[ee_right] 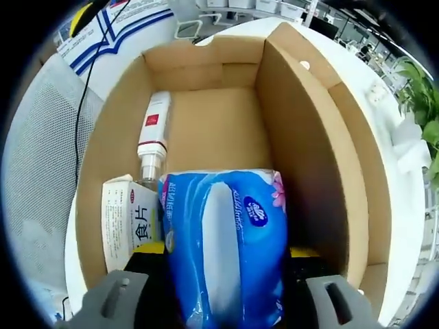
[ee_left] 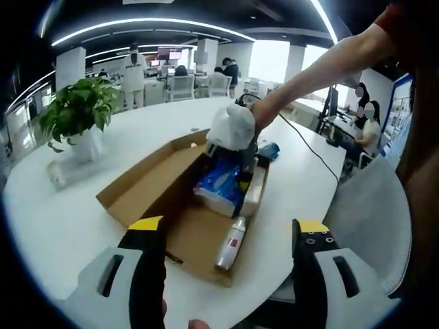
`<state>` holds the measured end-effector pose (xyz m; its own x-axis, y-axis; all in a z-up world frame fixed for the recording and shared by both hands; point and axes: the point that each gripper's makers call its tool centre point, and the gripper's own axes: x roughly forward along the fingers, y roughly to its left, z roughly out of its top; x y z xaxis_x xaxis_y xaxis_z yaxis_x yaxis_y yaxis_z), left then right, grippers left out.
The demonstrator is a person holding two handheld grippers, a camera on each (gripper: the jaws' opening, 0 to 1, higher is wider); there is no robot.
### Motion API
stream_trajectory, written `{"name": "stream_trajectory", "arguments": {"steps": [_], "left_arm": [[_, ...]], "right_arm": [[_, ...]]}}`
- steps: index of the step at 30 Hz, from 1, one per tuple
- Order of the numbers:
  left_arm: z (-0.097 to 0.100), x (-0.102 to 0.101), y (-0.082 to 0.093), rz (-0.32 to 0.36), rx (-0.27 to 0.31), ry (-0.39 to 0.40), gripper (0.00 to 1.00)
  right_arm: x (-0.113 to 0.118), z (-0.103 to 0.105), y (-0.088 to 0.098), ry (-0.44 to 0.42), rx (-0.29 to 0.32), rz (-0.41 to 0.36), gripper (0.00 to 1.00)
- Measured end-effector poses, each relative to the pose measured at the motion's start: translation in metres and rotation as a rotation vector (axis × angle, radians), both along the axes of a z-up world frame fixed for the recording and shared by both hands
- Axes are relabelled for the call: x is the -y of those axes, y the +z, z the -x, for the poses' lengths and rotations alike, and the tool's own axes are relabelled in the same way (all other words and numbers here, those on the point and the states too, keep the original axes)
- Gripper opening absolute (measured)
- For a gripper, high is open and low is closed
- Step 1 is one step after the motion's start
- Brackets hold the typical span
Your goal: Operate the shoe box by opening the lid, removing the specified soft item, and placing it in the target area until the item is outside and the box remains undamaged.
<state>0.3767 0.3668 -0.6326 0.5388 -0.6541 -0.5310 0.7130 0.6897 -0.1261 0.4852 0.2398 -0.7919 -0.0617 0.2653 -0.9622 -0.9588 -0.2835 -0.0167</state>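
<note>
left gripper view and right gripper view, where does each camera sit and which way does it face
Left gripper view: rides on the left gripper, jaws open, held back over the table, facing the open box; the person's arm reaches in with the right gripper.
Right gripper view: rides on the right gripper, looking down into the box, jaws shut on the tissue pack.
Both share the box, tissue pack, bottle and plant.

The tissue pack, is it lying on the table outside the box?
No, the blue tissue pack sits between the right gripper jaws, inside the open cardboard box.
</note>
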Motion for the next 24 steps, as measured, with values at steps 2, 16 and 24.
{"name": "stream_trajectory", "arguments": {"steps": [2, 16, 24], "left_arm": [[0.0001, -0.0007, 0.0006, 0.003, 0.0, 0.002, 0.75], [0.0032, -0.0021, -0.0031, 0.015, -0.01, 0.01, 0.73], [0.0027, -0.0036, -0.0027, 0.019, -0.009, 0.014, 0.73]], "right_arm": [[-0.0003, 0.0004, -0.0019, 0.002, -0.002, 0.007, 0.63], [0.0014, 0.0024, -0.0051, -0.001, -0.01, 0.011, 0.57], [-0.0004, 0.0077, -0.0027, 0.039, 0.006, -0.01, 0.47]]}}
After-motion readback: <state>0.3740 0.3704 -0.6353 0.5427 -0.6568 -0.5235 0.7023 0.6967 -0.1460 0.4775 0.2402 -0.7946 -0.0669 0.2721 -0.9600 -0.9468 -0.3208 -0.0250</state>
